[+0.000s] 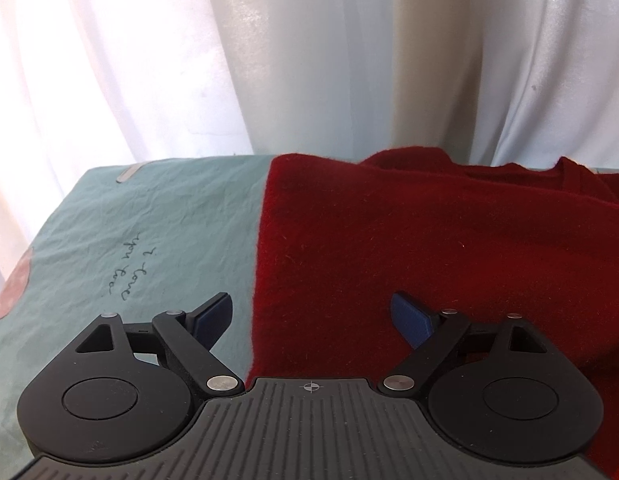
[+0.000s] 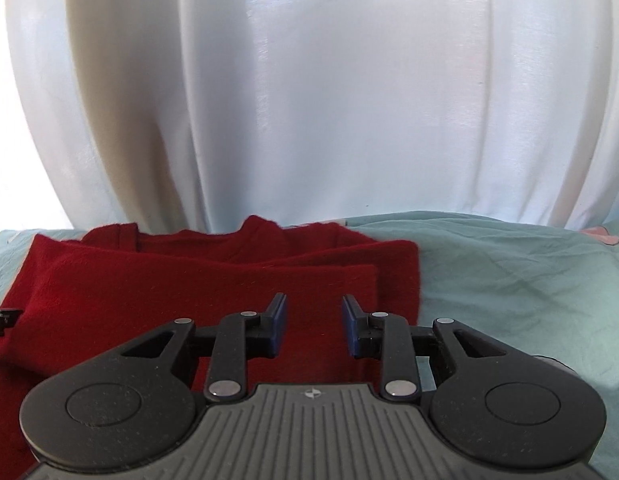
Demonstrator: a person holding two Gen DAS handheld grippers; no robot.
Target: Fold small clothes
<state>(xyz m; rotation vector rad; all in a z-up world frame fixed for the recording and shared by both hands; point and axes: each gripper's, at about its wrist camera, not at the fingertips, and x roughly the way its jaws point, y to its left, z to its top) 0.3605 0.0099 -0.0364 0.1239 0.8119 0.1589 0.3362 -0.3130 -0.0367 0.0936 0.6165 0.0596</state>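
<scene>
Red garment (image 1: 429,240) lies folded ahead; my left gripper (image 1: 311,316) wide, empty, straddling its left edge; my right gripper (image 2: 314,326) narrow, empty, above its right side.

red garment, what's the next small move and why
Probably lower the open left gripper onto the near left edge of the red fleece garment and close. Its jaws straddle that edge over the teal sheet, and nothing is held yet.
</scene>
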